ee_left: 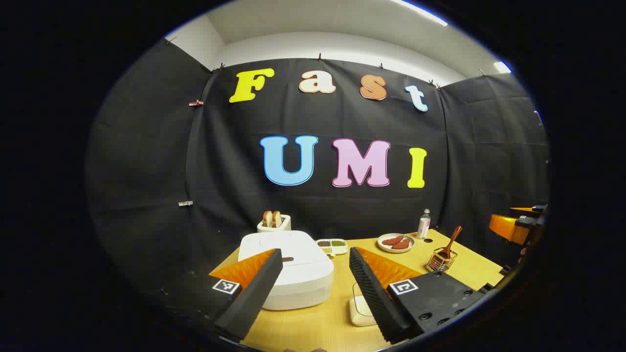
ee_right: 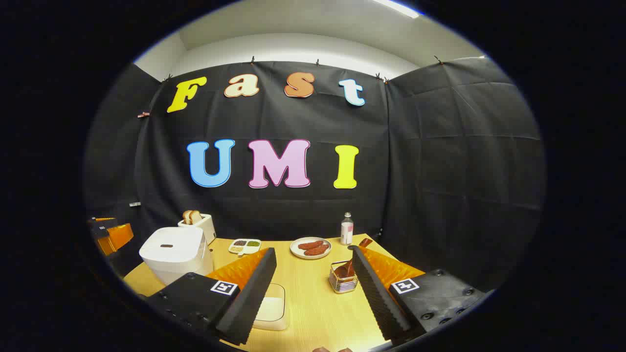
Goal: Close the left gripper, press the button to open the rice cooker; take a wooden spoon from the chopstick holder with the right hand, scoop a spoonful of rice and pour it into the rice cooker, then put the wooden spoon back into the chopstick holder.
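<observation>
Your left hand-held gripper (ee_left: 313,288) gapes wide before the closed rice cooker (ee_left: 287,270), and your right hand-held gripper (ee_right: 313,293) gapes wide just short of the chopstick holder (ee_right: 343,282).

The left gripper (ee_left: 313,288) hangs with jaws spread above the wooden table (ee_left: 318,327), its fingers framing the closed white rice cooker (ee_left: 293,269); the wooden spoon (ee_left: 451,243) stands in the wire chopstick holder (ee_left: 441,261).

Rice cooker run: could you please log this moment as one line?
stage: start | rice cooker: lid shut | wooden spoon: in chopstick holder | left gripper: open, empty | right gripper: open, empty
</observation>
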The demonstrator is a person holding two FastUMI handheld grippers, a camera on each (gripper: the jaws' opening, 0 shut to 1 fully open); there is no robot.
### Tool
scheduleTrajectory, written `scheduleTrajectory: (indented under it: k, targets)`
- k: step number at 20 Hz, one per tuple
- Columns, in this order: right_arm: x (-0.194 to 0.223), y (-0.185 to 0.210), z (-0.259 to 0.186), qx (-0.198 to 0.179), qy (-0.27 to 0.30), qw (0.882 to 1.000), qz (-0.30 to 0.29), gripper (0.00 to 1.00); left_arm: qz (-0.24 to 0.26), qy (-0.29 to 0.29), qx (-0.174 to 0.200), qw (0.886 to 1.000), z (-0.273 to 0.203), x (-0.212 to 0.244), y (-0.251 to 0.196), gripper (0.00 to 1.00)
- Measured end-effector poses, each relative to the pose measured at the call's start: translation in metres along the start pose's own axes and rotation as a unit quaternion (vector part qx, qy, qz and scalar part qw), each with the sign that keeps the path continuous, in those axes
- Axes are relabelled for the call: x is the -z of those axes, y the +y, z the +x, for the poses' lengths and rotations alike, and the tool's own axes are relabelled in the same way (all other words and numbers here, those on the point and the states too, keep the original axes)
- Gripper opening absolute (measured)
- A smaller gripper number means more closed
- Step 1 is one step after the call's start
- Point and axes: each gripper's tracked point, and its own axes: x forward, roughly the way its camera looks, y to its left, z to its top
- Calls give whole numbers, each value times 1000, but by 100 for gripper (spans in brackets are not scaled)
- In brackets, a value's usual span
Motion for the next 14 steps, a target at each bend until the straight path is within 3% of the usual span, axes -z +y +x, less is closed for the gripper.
scheduleTrajectory:
  k: [8,14]
  targets:
    - [-8,-14,4,23,4,1000,1,96,-15,32,6,999,13,18,-3,96]
    - [-1,-23,35,24,26,999,11,98,-4,43,3,999,33,13,-10,95]
